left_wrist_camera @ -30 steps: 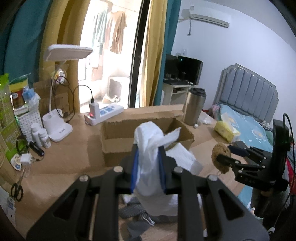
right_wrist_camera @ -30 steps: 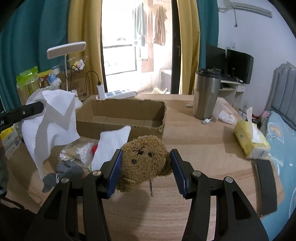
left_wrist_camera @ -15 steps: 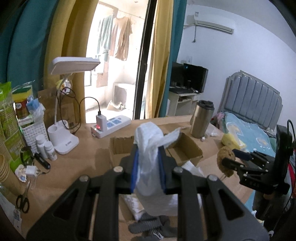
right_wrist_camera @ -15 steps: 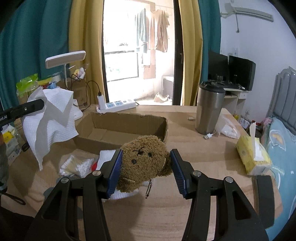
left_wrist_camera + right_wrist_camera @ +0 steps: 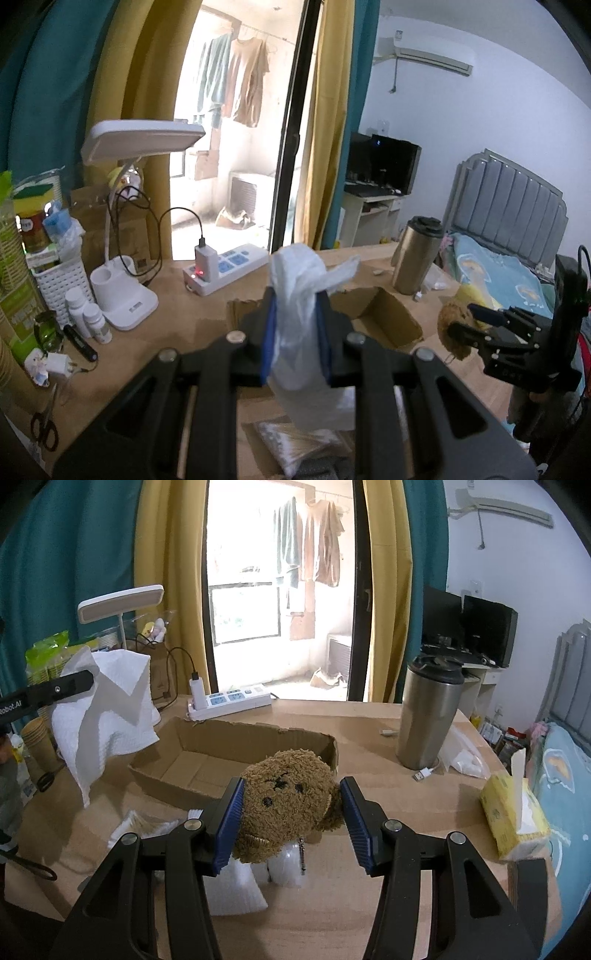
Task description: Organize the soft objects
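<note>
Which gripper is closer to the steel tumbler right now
Right. The right gripper, holding the teddy bear, sits beside the steel tumbler; the left gripper is across the cardboard box.

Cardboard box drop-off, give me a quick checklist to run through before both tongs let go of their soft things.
1. Left tongs clamped on the white cloth: ok.
2. Right tongs hold the teddy bear: ok, left pad pressing; right pad contact cannot tell.
3. Cardboard box open, floor bare: ok.
4. Cloth hanging over the box: not ok, it hangs left of it.
5. Bear over the box: not ok, nearer than its front wall.
6. Steel tumbler clear of the box: ok.
</note>
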Demonstrator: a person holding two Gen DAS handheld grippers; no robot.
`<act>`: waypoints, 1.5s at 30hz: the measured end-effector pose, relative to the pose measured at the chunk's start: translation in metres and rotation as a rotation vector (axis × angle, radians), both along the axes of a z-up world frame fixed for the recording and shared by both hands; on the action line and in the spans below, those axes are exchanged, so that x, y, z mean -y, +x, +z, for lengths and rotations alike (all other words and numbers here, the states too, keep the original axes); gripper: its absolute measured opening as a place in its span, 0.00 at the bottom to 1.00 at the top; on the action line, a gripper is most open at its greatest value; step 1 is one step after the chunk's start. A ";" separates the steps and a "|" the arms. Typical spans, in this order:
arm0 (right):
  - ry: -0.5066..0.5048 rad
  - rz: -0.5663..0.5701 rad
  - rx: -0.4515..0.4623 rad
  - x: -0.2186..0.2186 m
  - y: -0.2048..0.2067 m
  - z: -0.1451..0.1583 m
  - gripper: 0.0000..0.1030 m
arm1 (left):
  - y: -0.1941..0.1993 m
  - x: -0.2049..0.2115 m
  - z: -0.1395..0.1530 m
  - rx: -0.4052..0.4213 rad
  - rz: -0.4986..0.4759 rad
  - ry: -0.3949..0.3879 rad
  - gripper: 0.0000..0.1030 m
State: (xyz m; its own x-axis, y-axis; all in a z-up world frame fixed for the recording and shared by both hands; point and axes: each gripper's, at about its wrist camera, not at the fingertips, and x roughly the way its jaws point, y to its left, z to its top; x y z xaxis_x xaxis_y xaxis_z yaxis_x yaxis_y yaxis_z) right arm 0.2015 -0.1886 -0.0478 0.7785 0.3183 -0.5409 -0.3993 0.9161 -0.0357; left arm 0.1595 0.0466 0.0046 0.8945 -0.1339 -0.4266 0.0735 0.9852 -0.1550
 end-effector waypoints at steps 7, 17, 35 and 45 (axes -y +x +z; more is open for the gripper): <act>-0.004 0.011 -0.015 -0.008 0.021 -0.006 0.54 | 0.027 -0.003 -0.011 -0.023 -0.006 -0.009 0.20; 0.001 0.014 -0.032 -0.009 0.048 -0.014 0.54 | 0.070 0.001 -0.043 -0.105 -0.025 0.003 0.20; 0.020 0.037 -0.066 -0.016 0.085 -0.030 0.55 | 0.128 -0.004 -0.111 -0.310 0.021 0.018 0.26; 0.036 0.045 -0.092 -0.024 0.097 -0.038 0.59 | 0.129 -0.001 -0.107 -0.339 0.027 0.086 0.38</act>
